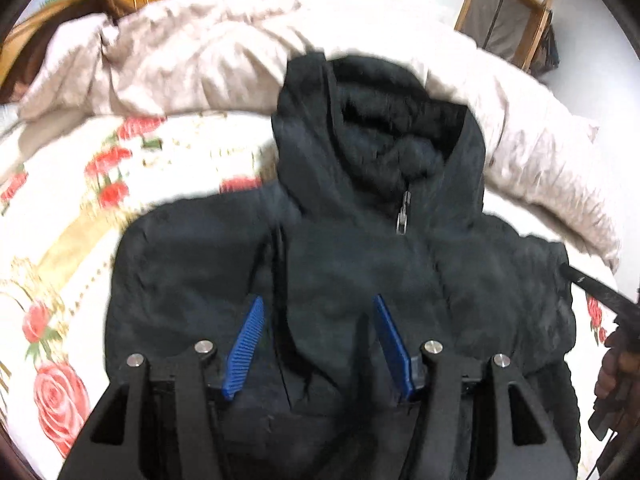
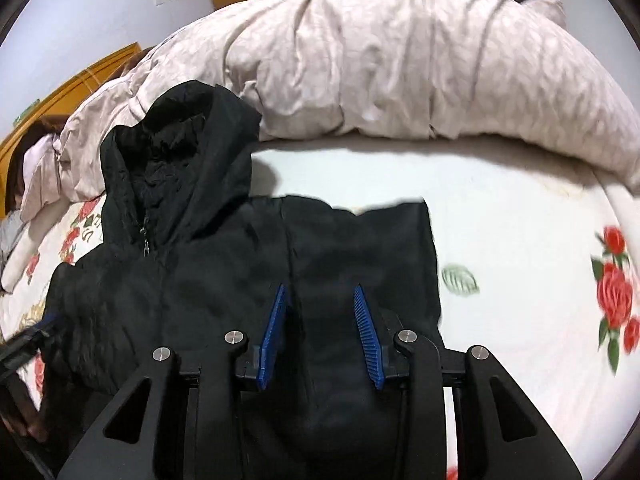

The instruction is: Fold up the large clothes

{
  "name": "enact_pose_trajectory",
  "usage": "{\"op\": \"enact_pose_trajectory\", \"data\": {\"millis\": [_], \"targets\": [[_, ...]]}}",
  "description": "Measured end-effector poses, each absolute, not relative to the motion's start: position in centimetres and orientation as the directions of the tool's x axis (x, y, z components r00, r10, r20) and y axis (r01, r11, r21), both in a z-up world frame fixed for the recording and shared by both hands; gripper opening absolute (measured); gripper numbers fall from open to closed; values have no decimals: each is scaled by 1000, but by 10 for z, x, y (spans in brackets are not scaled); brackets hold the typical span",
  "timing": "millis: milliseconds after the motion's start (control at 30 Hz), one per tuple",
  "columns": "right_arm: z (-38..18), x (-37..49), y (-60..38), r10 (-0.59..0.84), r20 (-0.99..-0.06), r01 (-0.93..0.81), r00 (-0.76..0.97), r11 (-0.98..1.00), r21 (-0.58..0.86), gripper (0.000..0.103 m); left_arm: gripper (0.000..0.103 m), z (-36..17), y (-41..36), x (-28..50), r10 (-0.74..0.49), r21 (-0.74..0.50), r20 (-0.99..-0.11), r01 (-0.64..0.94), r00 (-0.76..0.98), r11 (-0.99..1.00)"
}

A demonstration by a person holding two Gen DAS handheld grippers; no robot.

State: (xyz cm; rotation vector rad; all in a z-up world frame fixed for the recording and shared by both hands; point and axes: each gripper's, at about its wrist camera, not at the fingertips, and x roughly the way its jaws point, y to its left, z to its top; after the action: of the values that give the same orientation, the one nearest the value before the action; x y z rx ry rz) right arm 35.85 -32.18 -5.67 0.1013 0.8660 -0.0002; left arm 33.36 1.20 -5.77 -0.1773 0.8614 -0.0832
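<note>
Left wrist view: the left claw [image 1: 316, 312] stands wide, holding nothing, over the chest of a black hooded jacket [image 1: 360, 248] lying on the rose-print bed sheet [image 1: 60, 240], hood toward a rumpled beige duvet [image 1: 208, 52].

Right wrist view: the right claw [image 2: 320, 300] gapes empty over the jacket's folded side [image 2: 360, 248].

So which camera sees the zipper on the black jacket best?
The left wrist view. The zipper pull hangs near the middle there, facing the camera, on the black jacket. In the right wrist view the zipper pull is small, off to the left side.
</note>
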Motion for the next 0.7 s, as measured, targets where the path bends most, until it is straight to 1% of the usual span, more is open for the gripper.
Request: {"op": "enact_pose_trajectory", "data": {"millis": [67, 100, 167, 200, 233, 367, 533, 633, 700], "targets": [[-69, 376, -311, 43, -781, 22, 623, 997, 73, 37, 60, -55, 11, 339, -137, -179, -733, 4, 666, 984], [-82, 384, -307, 33, -804, 21, 593, 998, 56, 37, 60, -59, 11, 343, -146, -191, -740, 3, 656, 981], [-97, 393, -303, 15, -825, 24, 565, 999, 34, 37, 60, -76, 7, 352, -175, -206, -779, 19, 602, 978], [-101, 395, -302, 6, -825, 23, 565, 999, 23, 37, 64, -90, 5, 357, -172, -193, -811, 22, 560, 981], [-102, 395, -301, 3, -822, 22, 569, 1000, 18, 37, 66, -99, 5, 358, -173, -192, -823, 21, 541, 981], [-91, 388, -303, 7, -824, 28, 567, 999, 28, 37, 66, -100, 6, 357, -168, -184, -821, 26, 545, 983], [-47, 343, -310, 60, -765, 19, 641, 995, 94, 37, 66, -78, 5, 337, -129, -156, -801, 5, 584, 988], [-44, 324, -307, 85, -760, 5, 645, 993, 115, 37, 66, -63, 4, 321, -129, -147, -766, 24, 630, 989], [-57, 321, -300, 90, -780, -11, 619, 994, 106, 37, 66, -61, -1, 316, -150, -147, -755, 59, 638, 987]]}}
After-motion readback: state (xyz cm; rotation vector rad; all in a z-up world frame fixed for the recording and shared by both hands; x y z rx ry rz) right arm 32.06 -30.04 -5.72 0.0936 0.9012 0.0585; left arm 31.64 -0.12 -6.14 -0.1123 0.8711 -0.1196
